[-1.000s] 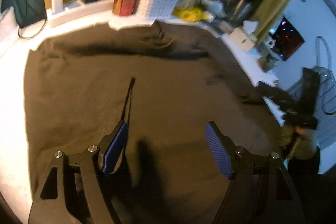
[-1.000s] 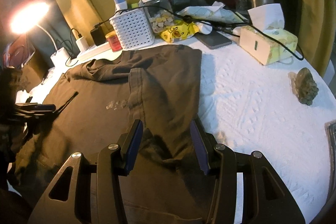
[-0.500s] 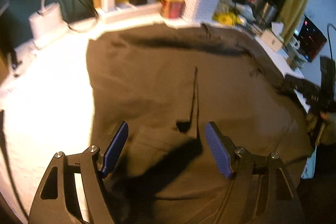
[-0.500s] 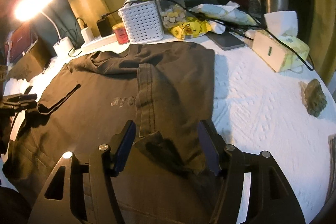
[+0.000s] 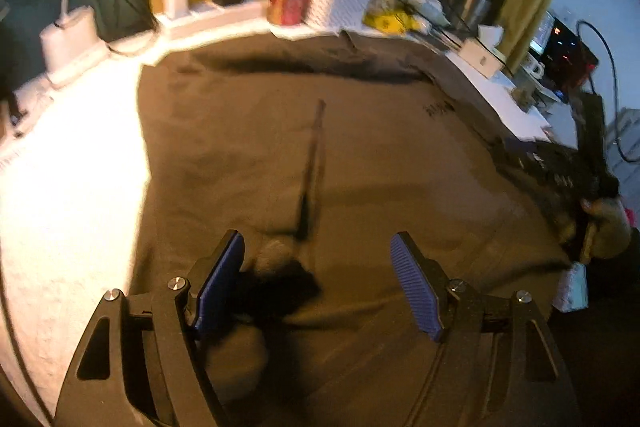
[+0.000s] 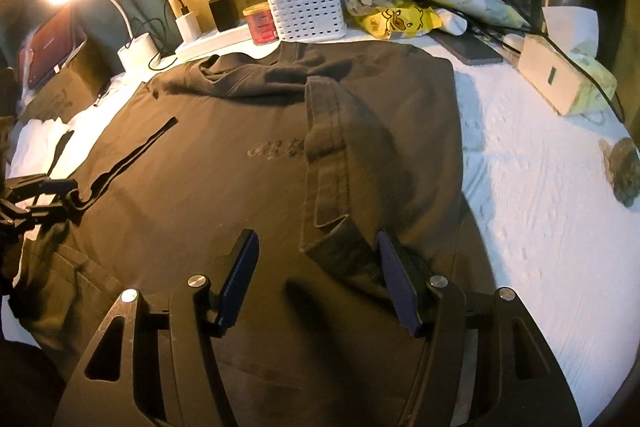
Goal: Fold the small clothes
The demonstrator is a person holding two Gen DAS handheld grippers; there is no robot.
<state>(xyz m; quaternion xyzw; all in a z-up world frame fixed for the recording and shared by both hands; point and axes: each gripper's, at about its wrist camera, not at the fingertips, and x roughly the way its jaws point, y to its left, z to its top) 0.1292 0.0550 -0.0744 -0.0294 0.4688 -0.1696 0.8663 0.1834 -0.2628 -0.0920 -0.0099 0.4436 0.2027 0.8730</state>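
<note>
Both your left gripper (image 5: pixel 318 281) and right gripper (image 6: pixel 314 277) stood wide, holding nothing; a careless closing risked dragging the shirt's (image 6: pixel 200 163) folded sleeve (image 6: pixel 344 147) open.

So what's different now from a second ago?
The right gripper opened wider and let go of the folded sleeve, which now lies on the dark shirt. The left gripper slid toward the shirt's left edge, jaws apart as before. The white basket and tissue box stayed put.
</note>
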